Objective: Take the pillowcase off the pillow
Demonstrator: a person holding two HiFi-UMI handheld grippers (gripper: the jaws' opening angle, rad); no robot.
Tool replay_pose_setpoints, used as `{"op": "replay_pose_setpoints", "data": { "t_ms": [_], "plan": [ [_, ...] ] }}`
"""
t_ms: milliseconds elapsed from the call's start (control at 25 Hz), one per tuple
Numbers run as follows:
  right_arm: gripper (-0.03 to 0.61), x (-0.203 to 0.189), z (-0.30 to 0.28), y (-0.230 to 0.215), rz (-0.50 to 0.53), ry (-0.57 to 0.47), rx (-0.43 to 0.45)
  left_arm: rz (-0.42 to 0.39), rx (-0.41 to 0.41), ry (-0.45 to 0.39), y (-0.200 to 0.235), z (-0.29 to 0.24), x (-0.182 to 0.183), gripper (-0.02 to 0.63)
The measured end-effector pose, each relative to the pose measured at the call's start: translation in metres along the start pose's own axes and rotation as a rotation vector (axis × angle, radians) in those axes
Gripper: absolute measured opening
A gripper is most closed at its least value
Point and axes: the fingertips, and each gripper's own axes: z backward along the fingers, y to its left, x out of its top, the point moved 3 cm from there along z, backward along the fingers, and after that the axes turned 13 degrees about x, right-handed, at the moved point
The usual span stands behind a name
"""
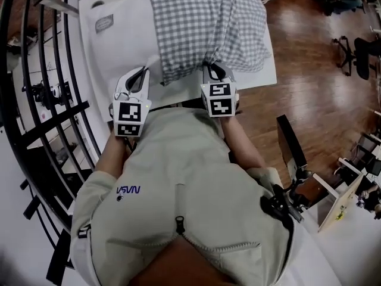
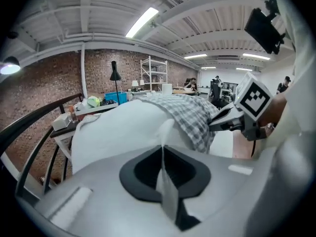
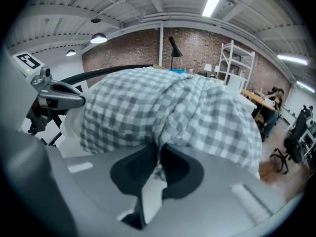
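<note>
A pillow in a grey-and-white checked pillowcase (image 1: 208, 22) lies on the white table (image 1: 119, 52) in front of me. The bare white pillow (image 2: 123, 127) sticks out of the case's open end at the left. My left gripper (image 1: 144, 70) is shut on a white fold of that pillow corner (image 2: 163, 135). My right gripper (image 1: 212, 66) is shut on the bunched near edge of the checked pillowcase (image 3: 163, 117). Both grippers sit side by side at the pillow's near end. In the left gripper view the right gripper (image 2: 219, 122) shows beside the case.
A black metal railing (image 1: 53, 118) curves along the left. Wooden floor (image 1: 309, 70) lies to the right of the table, with an office chair (image 1: 357, 58) on it. A small label (image 1: 104, 22) sits on the table's left part.
</note>
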Motion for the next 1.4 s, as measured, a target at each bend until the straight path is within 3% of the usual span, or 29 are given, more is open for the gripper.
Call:
{"op": "replay_pose_setpoints", "data": {
  "t_ms": [280,440,600,800,960,1040,1160,1280,1400],
  "plan": [
    [0.018,0.049,0.047,-0.032,0.071,-0.159,-0.173,0.066,0.106,-0.142,0.059,0.012,0.055,0.013],
    [0.018,0.058,0.064,-0.064,0.108,-0.164,-0.258,0.117,0.147,-0.163,0.088,0.009,0.063,0.012],
    [0.015,0.032,0.067,-0.097,0.031,-0.127,-0.302,0.165,0.127,-0.121,0.091,0.009,0.043,0.012],
    [0.014,-0.021,0.047,-0.109,-0.063,-0.007,-0.306,0.217,0.092,-0.015,0.075,0.006,-0.006,0.014],
    [0.015,-0.054,0.029,-0.107,-0.119,0.073,-0.273,0.351,0.055,0.070,0.063,-0.002,-0.041,0.014],
    [0.015,-0.060,0.027,-0.107,-0.135,0.080,-0.245,0.381,0.031,0.093,0.057,-0.006,-0.049,0.014],
    [0.018,-0.061,0.029,-0.106,-0.146,0.062,-0.179,0.297,-0.016,0.091,0.045,-0.010,-0.048,0.018],
    [0.036,-0.054,0.035,-0.098,-0.123,0.038,-0.103,0.166,-0.084,0.059,0.033,-0.005,-0.035,0.071],
    [0.085,-0.035,0.047,-0.080,-0.078,0.003,-0.017,0.097,-0.170,-0.006,0.028,0.008,-0.015,0.118]
  ]
}}
